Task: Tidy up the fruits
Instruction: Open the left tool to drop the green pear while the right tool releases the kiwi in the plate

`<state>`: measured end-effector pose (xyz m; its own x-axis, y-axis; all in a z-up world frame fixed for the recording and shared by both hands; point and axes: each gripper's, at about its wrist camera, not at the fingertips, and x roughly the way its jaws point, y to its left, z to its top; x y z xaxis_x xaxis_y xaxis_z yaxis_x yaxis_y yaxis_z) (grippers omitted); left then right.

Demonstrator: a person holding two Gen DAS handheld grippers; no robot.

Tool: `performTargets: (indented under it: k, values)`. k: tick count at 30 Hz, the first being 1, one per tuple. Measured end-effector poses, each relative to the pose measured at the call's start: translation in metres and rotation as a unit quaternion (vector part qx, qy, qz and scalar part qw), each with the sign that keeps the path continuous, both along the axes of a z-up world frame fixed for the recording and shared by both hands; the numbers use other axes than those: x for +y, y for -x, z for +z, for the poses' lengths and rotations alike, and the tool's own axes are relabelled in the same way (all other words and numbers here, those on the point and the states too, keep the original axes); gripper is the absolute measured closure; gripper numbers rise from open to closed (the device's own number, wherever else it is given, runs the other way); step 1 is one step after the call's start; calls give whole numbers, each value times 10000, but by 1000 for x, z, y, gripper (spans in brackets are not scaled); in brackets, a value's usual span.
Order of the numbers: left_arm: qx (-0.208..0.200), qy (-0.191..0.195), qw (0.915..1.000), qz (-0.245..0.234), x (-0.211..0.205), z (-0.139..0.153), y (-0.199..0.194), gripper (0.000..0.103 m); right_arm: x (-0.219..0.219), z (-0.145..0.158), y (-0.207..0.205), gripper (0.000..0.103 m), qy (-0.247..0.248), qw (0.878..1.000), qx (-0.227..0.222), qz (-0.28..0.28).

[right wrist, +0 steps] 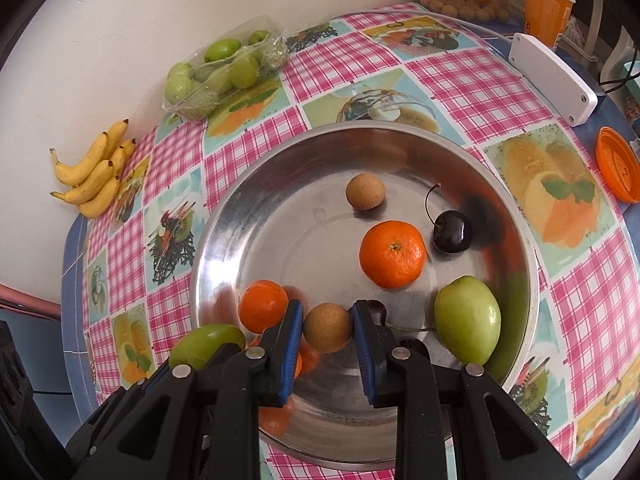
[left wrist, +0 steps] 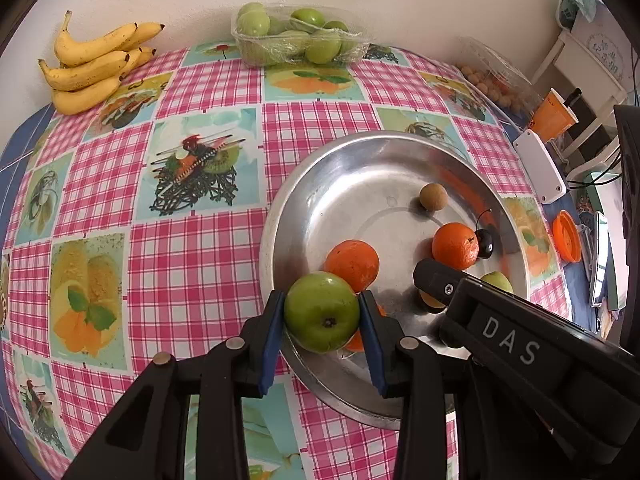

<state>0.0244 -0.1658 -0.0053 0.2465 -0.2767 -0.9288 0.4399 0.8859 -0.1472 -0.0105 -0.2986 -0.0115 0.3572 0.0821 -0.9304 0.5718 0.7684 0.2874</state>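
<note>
From the left wrist camera, the left gripper (left wrist: 322,312) pinches a green fruit (left wrist: 322,312) between its blue pads, over the near-left rim of the metal bowl (left wrist: 344,184). Inside the bowl lie two oranges (left wrist: 352,265), a brown longan (left wrist: 433,197) and a cherry (left wrist: 484,243); the right gripper's black body reaches in from the right. By the wall sit bananas (left wrist: 94,66), a clear tray (left wrist: 300,34) wrapped in film holding green fruits, and an open clear box (left wrist: 494,74) with small tan fruits. From the right wrist camera, the right gripper (right wrist: 327,328) pinches a second longan (right wrist: 327,328) low over the bowl's near side. The bowl holds the first longan, a whole orange (right wrist: 393,254), the cherry, a green fruit (right wrist: 468,325) against the right wall, and another orange (right wrist: 263,306) by the left finger.
</note>
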Motion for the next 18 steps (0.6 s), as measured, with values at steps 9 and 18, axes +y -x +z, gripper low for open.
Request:
performTargets:
  k: [9, 18]
  values:
    - [30, 22, 10000, -18, -1, -3, -2, 65, 0, -9, -2, 74, -31, 9999, 114, 13]
    - [36, 15, 10000, -42, -1, -3, -2, 65, -1, -9, -2, 74, -19, 9999, 131, -2]
